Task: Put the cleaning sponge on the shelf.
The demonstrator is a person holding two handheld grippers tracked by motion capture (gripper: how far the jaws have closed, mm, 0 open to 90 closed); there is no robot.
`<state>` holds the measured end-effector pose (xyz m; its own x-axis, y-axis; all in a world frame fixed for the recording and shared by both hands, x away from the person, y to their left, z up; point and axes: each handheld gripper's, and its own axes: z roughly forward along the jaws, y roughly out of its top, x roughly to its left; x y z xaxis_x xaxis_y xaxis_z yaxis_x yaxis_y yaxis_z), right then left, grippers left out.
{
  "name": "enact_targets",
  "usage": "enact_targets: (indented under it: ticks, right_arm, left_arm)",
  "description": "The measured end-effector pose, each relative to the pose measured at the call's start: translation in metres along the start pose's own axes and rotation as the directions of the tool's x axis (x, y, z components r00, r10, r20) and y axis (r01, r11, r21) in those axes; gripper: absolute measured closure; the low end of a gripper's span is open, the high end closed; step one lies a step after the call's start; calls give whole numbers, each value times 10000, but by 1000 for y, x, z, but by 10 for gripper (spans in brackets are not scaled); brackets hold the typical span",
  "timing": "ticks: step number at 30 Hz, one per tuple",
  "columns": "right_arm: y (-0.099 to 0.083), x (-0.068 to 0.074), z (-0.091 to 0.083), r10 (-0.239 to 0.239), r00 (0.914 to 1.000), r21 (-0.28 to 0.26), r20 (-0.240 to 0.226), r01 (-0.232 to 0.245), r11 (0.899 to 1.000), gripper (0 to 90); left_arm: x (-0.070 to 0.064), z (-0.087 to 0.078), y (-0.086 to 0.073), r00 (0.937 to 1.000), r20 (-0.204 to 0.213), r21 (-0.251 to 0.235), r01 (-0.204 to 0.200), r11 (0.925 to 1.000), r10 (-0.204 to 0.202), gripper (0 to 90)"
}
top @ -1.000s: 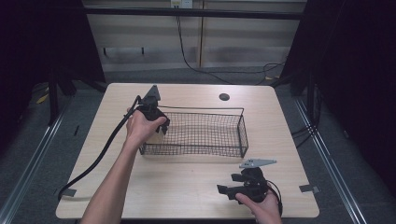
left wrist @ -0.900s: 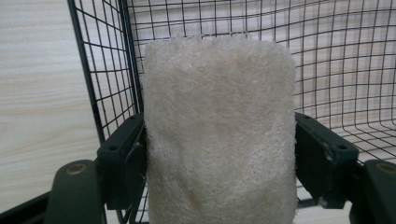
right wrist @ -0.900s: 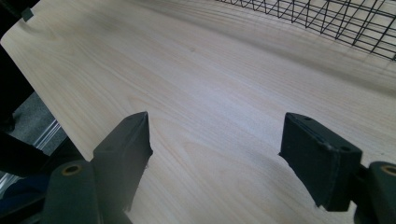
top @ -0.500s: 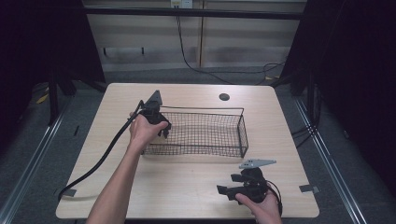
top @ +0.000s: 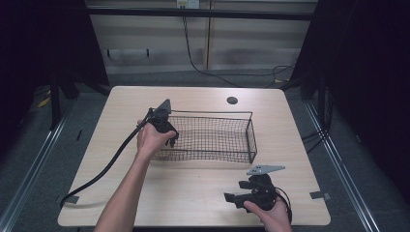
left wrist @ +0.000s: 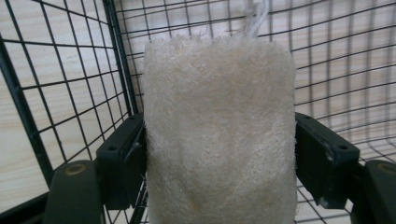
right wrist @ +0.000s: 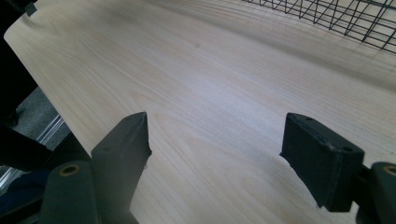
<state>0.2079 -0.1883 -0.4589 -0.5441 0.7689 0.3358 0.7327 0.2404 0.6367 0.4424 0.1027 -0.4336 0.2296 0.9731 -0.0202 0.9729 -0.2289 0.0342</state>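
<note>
A cream loofah sponge (left wrist: 219,84) with a white string loop (left wrist: 254,14) at its far end sits between the jaws of my left gripper (left wrist: 219,140), which is shut on it. In the high view this left gripper (top: 169,139) is at the left end of a black wire basket (top: 251,137), dipping inside its wall (left wrist: 116,56); the hand hides the sponge there. My right gripper (top: 231,197) rests low over the table near the front right edge. Its jaws (right wrist: 217,130) stand wide open with only bare wood between them.
The light wooden table (top: 193,193) has a round cable hole (top: 232,100) at the back. The left gripper's thick black cable (top: 104,166) trails off the front left. The basket's near corner (right wrist: 327,14) is ahead of the right gripper. Dark floor surrounds the table.
The left gripper has shifted slightly toward the near side and lower at the basket's left end, still holding the sponge. The right gripper has not moved.
</note>
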Motion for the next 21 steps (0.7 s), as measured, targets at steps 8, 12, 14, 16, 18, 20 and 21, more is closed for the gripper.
enact_targets:
  ticks: [8,12,14,16,18,20,21]
  right_arm:
    - [0,0,0,2,10000,48,-22,-2,10000,232]
    - [0,0,0,27,10000,31,-35,-27,10000,232]
    - [0,0,1,5,10000,34,-31,-5,10000,232]
    - [0,0,0,7,10000,16,-41,-7,10000,232]
    - [0,0,0,29,10000,17,-44,-29,10000,232]
    - [0,0,0,36,10000,18,-45,-36,10000,232]
    - [0,0,0,14,10000,59,-35,-14,10000,232]
  left_arm:
    - [-1,4,0,9999,-109,-30,30,10000,-31,259]
    - [-1,6,0,10000,62,97,-19,10000,19,258]
    - [-1,8,0,10000,1,241,-31,9997,31,256]
    - [0,7,1,9995,261,243,-199,9995,193,254]
    - [0,8,0,9996,197,193,-194,9996,190,254]
    - [0,8,1,9994,229,270,-260,9993,254,250]
    - [0,7,1,9992,218,302,-343,9990,336,250]
